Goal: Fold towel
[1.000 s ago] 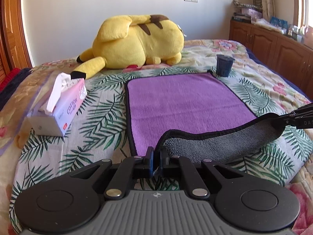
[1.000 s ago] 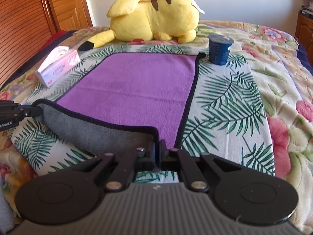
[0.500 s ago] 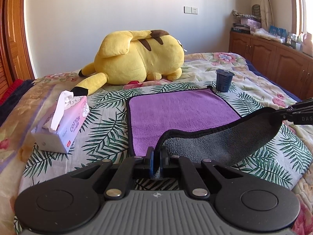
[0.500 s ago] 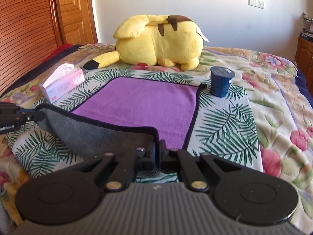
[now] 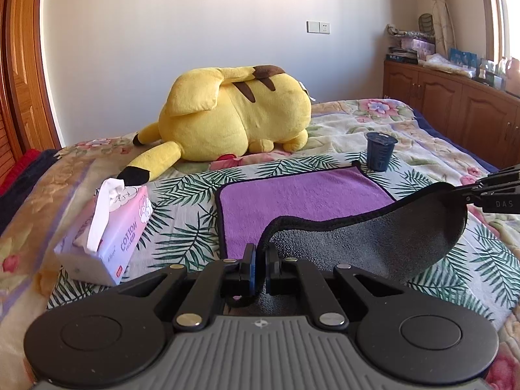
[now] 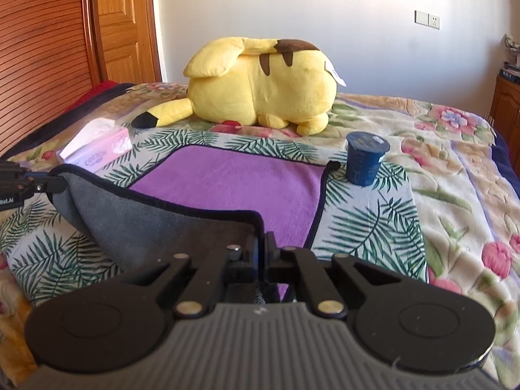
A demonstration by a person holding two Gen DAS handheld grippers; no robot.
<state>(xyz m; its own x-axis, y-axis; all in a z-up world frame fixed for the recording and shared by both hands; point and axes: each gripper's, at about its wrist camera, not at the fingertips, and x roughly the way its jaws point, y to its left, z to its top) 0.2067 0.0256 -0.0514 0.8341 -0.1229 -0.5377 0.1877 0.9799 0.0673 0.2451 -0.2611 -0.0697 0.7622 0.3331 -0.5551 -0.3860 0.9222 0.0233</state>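
Observation:
A towel, purple on top [image 5: 302, 195] and grey underneath [image 5: 373, 243], lies on the bed with its near edge lifted. My left gripper [image 5: 260, 256] is shut on the towel's near left corner. My right gripper [image 6: 261, 247] is shut on the near right corner. The lifted edge hangs between them and shows its grey underside [image 6: 156, 224]. The right gripper also shows at the right edge of the left wrist view [image 5: 487, 191], and the left gripper at the left edge of the right wrist view [image 6: 29, 183]. The far half of the towel [image 6: 234, 182] lies flat.
A yellow plush toy [image 5: 237, 117] lies beyond the towel. A dark blue cup [image 5: 380, 151] stands at the towel's far right corner. A pink tissue box [image 5: 107, 230] sits to the left. Wooden cabinets [image 5: 455, 113] line the right wall, a wooden door [image 6: 126, 26] the left.
Both grippers have risen with the towel's near corners. More of the grey underside shows and the edge hangs higher above the bed.

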